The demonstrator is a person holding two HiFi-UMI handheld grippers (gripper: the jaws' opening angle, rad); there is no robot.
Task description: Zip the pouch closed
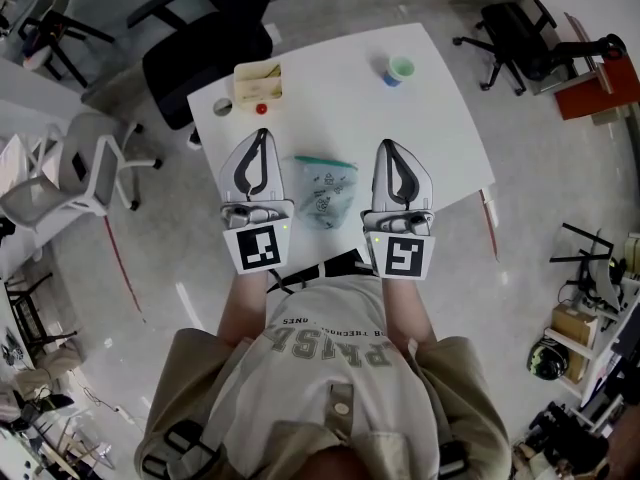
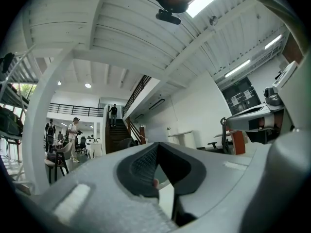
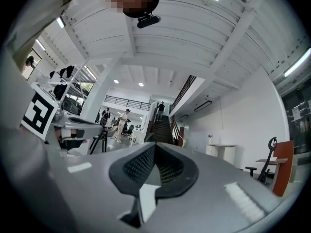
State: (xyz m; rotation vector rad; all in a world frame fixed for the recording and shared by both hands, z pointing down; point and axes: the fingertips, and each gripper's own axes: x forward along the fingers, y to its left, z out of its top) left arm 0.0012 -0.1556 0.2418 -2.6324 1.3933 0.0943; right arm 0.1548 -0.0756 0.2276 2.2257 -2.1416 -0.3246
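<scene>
Head view: left gripper (image 1: 262, 134) and right gripper (image 1: 388, 146) sit over the near side of the white table (image 1: 440, 133), jaws pressed together on nothing. Between them lies the clear zip pouch (image 1: 325, 193), touching neither. Farther back are a small box (image 1: 258, 82) and a cup (image 1: 399, 69).

You are standing in a big open-plan office or lab hall. A white table (image 1: 340, 108) sits on a pale polished floor among wheeled office chairs, one black (image 1: 205, 43) and one white (image 1: 85, 173). A staircase (image 2: 115, 130) climbs to a railed mezzanine (image 2: 73, 109), and people (image 2: 73, 137) stand below it among more chairs.
</scene>
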